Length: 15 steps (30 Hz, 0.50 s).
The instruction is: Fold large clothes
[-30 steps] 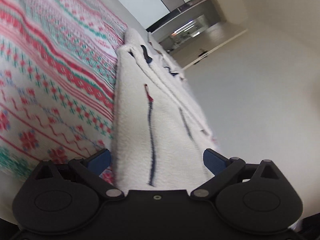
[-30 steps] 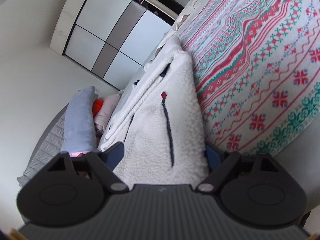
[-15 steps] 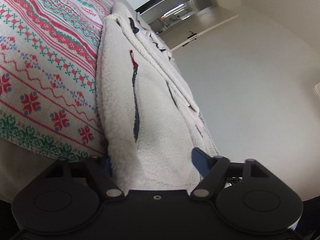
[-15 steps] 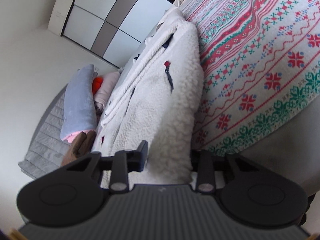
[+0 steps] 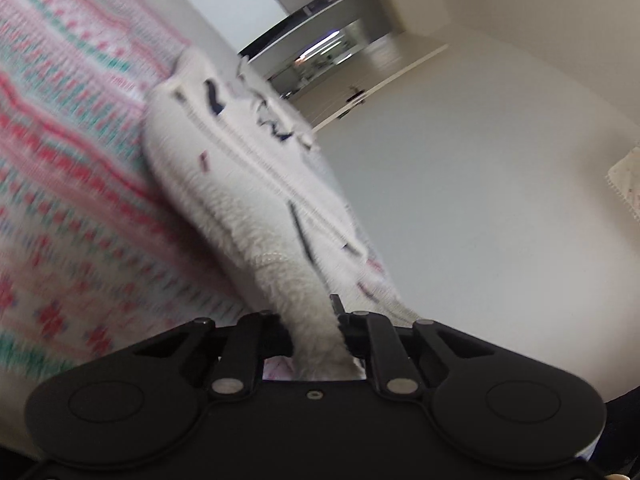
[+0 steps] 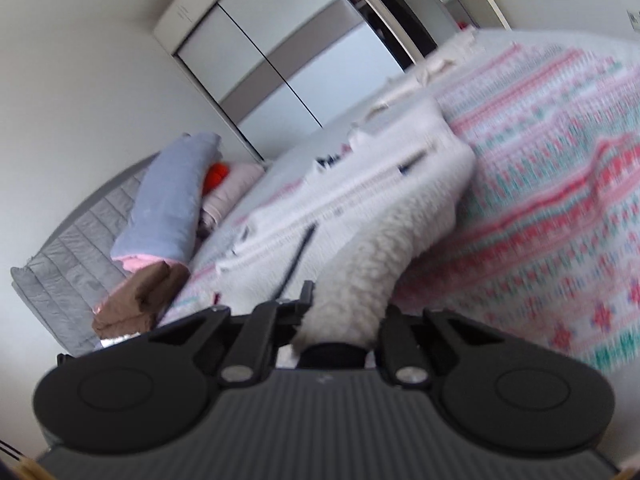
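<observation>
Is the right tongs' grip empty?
No, the right tongs are shut on the white fleece jacket, bunched between them.

— Can any lettering, label, brand or number be read in either view?

— None can be read. On the white fleece jacket (image 5: 248, 184), dark marks are seen near the collar, upper middle of the left wrist view, but they are blurred and cannot be made out as letters.

— And on the patterned bedspread (image 6: 560, 208)?

— Only woven ornament in red and green is shown there, at the right of the right wrist view; no characters are formed. A small pale mark is seen on the grey ribbed housing at the bottom centre of that view, too small to be read.
</observation>
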{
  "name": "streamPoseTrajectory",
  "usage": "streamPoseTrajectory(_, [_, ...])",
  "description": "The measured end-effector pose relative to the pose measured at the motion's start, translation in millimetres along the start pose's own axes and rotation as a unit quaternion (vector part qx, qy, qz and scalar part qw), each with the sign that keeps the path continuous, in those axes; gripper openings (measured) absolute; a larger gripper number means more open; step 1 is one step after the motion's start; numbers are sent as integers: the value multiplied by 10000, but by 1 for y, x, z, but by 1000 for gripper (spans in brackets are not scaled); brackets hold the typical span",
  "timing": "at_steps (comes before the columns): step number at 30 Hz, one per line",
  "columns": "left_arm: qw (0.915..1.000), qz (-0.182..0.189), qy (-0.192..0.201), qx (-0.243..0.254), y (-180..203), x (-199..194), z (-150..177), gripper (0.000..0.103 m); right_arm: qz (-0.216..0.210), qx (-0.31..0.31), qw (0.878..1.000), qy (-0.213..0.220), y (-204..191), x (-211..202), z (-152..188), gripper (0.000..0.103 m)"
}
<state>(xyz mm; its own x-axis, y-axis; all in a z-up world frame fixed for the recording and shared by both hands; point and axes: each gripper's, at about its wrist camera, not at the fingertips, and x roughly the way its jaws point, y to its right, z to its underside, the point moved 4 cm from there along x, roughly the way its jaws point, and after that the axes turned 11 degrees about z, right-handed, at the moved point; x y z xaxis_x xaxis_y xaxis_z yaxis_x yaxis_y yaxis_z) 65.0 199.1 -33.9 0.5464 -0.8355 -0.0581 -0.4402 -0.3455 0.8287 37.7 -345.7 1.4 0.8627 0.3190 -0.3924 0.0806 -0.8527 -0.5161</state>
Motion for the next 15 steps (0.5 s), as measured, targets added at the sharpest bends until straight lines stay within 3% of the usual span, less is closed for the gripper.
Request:
streamPoseTrajectory(6, [9964,208,689,446,18,18,-65,13,188,-270,9966,749,-26,20,-61,9])
streamPoseTrajectory(10, [9906,48,1142,755,16,41,-118,13,446,-258,9922,1131,-33,53,-102,9])
streamPoseTrajectory(15, [9815,-346,1372,1287,6,91,-176,13,820,-431,9855,1421,-46,121,-149,9])
